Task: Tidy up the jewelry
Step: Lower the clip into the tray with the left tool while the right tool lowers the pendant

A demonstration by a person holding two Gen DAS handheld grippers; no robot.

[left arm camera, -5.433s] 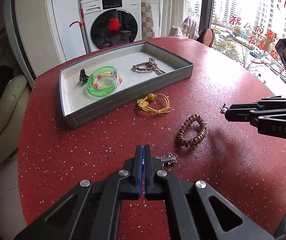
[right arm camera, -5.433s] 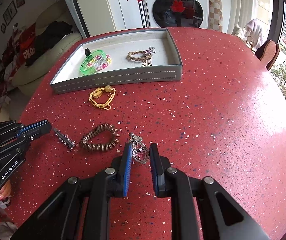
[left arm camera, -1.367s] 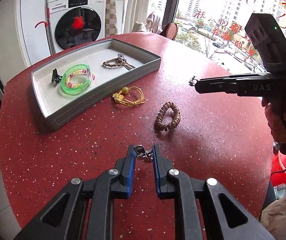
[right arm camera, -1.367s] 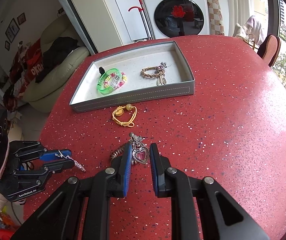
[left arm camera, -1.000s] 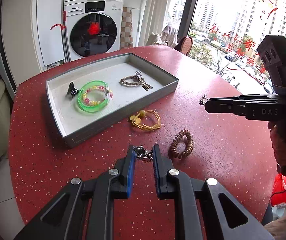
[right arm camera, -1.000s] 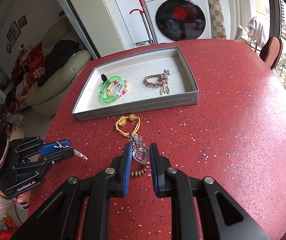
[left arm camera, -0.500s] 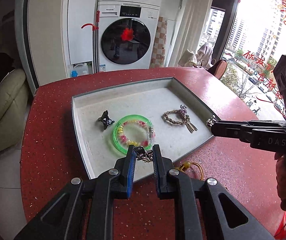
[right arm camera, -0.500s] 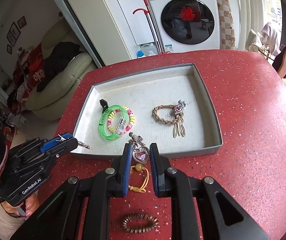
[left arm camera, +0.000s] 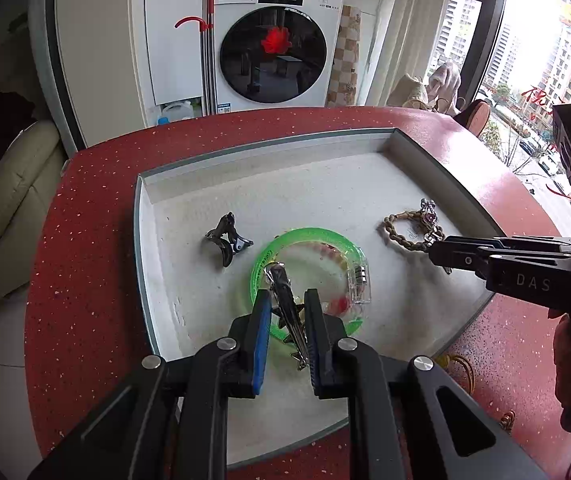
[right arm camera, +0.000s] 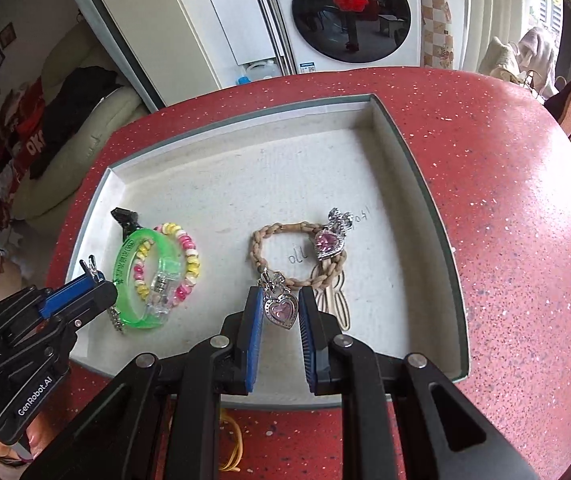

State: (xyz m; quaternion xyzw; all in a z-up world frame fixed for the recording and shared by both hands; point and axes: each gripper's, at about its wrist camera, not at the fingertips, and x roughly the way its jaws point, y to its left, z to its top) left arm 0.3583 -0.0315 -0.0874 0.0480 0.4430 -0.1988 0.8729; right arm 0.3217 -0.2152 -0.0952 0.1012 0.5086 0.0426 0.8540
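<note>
My left claw (left arm camera: pixel 285 312) is clamped on a silver hair clip (left arm camera: pixel 285 300) above the green bangle (left arm camera: pixel 309 248) inside the grey tray (left arm camera: pixel 141 240). My right claw (right arm camera: pixel 281 312) is clamped on a pink heart pendant (right arm camera: pixel 283 310), just beside the braided bracelet (right arm camera: pixel 261 240), over the same tray on the red table (right arm camera: pixel 525 200). A dark claw clip (left arm camera: pixel 225 240) lies near the bangle.
</note>
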